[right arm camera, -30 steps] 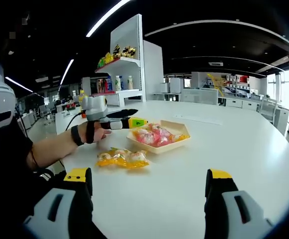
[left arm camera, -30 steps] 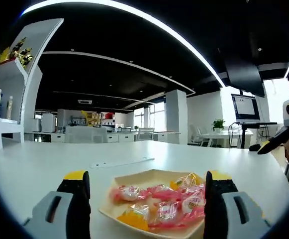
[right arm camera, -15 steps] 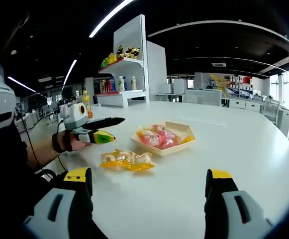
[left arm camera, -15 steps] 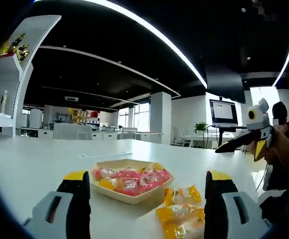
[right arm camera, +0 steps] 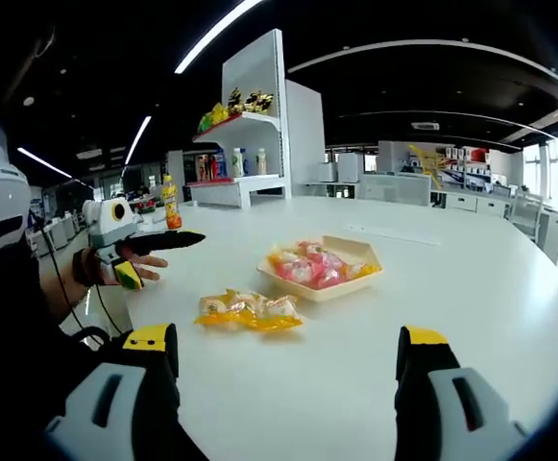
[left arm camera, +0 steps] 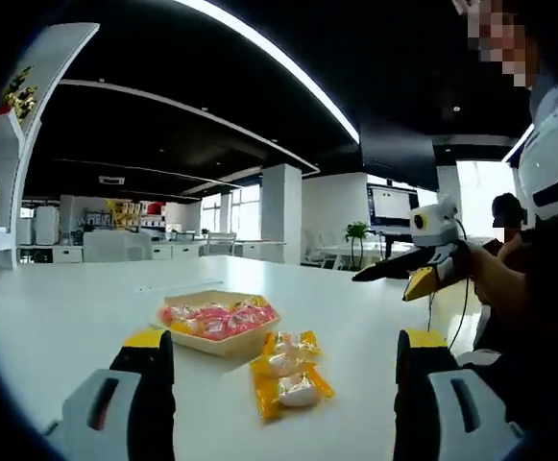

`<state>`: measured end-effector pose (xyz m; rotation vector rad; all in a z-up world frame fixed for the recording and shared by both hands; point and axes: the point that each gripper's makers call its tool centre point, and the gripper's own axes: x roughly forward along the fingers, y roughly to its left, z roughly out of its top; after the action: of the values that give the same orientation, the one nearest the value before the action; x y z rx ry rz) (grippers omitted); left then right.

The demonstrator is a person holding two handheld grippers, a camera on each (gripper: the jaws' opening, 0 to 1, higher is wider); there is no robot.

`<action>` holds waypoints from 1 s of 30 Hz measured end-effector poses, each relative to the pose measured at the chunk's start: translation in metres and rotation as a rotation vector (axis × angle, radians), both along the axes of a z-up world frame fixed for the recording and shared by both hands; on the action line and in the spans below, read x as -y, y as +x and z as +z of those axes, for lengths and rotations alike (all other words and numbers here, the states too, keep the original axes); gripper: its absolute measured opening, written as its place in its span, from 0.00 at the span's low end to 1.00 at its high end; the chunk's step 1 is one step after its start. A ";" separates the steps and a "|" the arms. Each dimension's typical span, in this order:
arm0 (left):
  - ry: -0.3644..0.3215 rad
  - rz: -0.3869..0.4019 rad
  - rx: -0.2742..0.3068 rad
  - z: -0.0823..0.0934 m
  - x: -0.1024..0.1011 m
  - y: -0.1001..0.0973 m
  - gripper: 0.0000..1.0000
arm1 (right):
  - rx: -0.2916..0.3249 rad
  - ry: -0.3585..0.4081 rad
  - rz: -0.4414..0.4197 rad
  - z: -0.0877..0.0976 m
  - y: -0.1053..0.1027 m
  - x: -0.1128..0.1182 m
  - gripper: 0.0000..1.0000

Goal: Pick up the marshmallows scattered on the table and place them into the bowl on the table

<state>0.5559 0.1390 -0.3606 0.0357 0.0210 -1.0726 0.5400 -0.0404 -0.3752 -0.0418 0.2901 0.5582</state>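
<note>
1. Yellow marshmallow packets (right arm camera: 249,310) are lying on the table (right arm camera: 432,288), just beside the bowl (right arm camera: 321,270) of pink ones.
2. Both tongs, left (left arm camera: 277,384) and right (right arm camera: 277,384), are sitting wide, holding nothing.
3. I'd be coming in low, pinching one packet's middle.

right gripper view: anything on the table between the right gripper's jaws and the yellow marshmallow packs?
No. In the right gripper view only bare white table lies between the open right gripper and the yellow marshmallow packs; the bowl sits beyond them.
</note>
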 end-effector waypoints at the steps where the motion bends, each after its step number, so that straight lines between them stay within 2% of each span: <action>1: 0.013 -0.001 0.004 0.000 -0.001 -0.001 0.95 | 0.001 0.000 0.001 0.000 0.000 0.000 0.91; 5: 0.150 0.039 0.064 0.006 -0.013 -0.005 0.95 | 0.003 0.000 -0.003 0.002 -0.001 0.002 0.91; 7: 0.157 0.054 0.073 0.011 -0.015 -0.005 0.95 | 0.004 -0.001 -0.006 0.002 -0.001 0.003 0.91; 12: 0.162 0.056 0.026 0.014 -0.018 -0.008 0.95 | 0.011 0.000 -0.007 0.005 -0.002 0.004 0.91; 15: 0.163 0.082 -0.026 0.010 -0.022 -0.005 0.95 | 0.012 -0.002 -0.007 0.005 -0.002 0.004 0.91; 17: 0.195 0.079 -0.053 0.001 -0.022 -0.006 0.95 | 0.012 -0.005 -0.007 0.005 -0.002 0.004 0.91; 20: 0.218 0.067 -0.038 -0.004 -0.019 -0.010 0.95 | 0.011 -0.002 -0.008 0.005 -0.001 0.004 0.91; 26: 0.215 0.063 -0.023 -0.002 -0.019 -0.010 0.95 | 0.008 -0.005 0.000 0.002 -0.001 0.000 0.91; 30: 0.220 0.066 -0.033 -0.004 -0.020 -0.010 0.95 | 0.004 -0.006 0.001 0.000 0.001 0.000 0.91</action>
<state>0.5461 0.1591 -0.3642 0.2143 0.1688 -1.0013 0.5407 -0.0401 -0.3752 -0.0488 0.2878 0.5581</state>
